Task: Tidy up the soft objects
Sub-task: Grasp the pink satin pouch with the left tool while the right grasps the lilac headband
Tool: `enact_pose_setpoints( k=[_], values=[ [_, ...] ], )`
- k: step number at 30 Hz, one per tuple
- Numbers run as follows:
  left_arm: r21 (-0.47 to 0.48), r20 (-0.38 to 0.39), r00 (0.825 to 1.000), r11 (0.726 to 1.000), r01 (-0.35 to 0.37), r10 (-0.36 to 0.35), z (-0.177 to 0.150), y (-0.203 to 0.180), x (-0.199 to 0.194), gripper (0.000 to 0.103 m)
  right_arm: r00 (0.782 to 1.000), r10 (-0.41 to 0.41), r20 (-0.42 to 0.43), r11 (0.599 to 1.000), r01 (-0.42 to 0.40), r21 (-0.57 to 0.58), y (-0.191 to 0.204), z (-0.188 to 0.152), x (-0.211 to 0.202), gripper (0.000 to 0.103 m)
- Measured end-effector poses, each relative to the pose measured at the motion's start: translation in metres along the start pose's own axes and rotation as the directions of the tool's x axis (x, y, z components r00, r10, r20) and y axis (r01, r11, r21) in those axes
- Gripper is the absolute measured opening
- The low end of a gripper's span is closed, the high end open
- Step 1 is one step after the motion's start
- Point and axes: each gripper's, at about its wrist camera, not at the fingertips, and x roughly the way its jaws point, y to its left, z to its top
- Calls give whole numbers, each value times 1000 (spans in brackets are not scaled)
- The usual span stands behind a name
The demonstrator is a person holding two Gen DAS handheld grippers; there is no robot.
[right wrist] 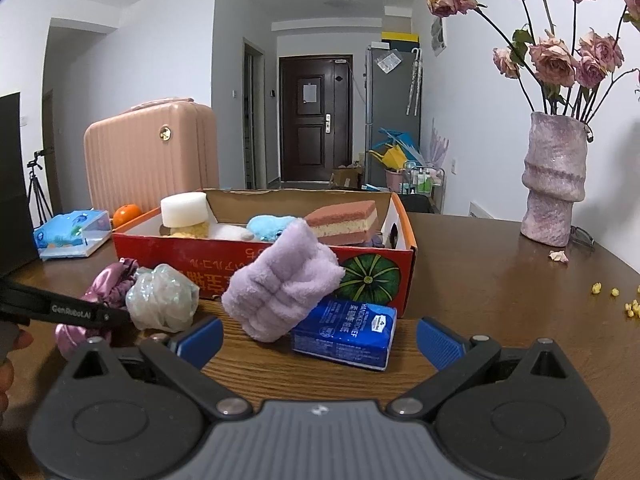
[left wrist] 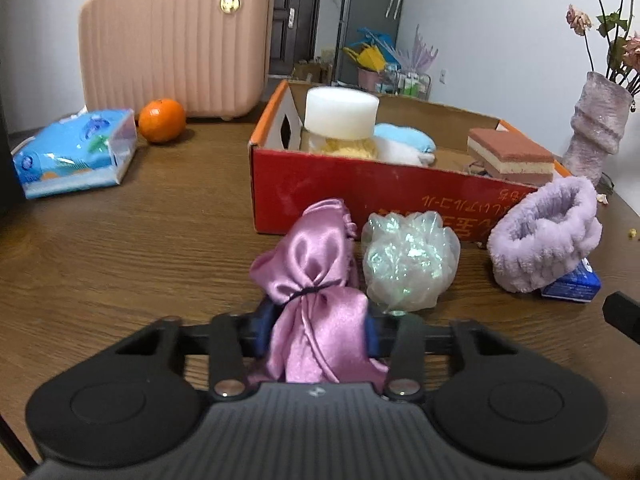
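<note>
On the brown wooden worktop (left wrist: 120,240), the left gripper (left wrist: 318,330) has its fingers clenched on a pink satin pouch (left wrist: 316,280). The right gripper (right wrist: 318,340) hovers with fingers spread, holding nothing. Just beyond lie an iridescent mesh puff (left wrist: 410,260) and a lilac headband (right wrist: 280,284), before the red cardboard box (left wrist: 360,196) of sponges.

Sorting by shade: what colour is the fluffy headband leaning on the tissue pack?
Pale lilac; the headband shows best in the right wrist view, propped on the blue tissue pack.

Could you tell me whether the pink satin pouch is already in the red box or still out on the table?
Still out. The pink satin pouch lies on the table before the red box, clamped in the left gripper.
</note>
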Motion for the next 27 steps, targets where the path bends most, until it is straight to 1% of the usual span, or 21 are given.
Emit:
enact_pose_setpoints(
  k=[3, 9, 14, 17, 19, 25, 27],
  values=[
    [-8, -15, 1000, 1000, 18, -18, 1, 3, 4, 37, 1000, -10, 1, 1000, 10, 13, 1, 0, 2, 103],
    [-6, 20, 999, 1000, 29, -29, 5, 8, -5, 36, 1000, -17, -3, 999, 17, 30, 8, 0, 5, 103],
    [-13, 96, 995, 1000, 23, -22, 10, 18, -25, 36, 1000, 5, 1, 999, -5, 49, 17, 1, 11, 103],
    [-14, 146, 989, 1000, 13, -10, 12, 23, -38, 36, 1000, 3, 11, 999, -4, 54, 23, 3, 19, 103],
    [-17, 162, 987, 1000, 6, -3, 13, 27, -42, 36, 1000, -3, 23, 998, 2, 61, 27, 6, 26, 103],
    [-28, 157, 987, 1000, -10, 14, 14, 36, -41, 36, 999, -38, 19, 995, 36, 91, 31, 18, 54, 101],
    [-30, 158, 987, 999, -12, 16, 14, 38, -41, 36, 999, -49, 11, 992, 47, 118, 28, 22, 64, 98]
  ],
)
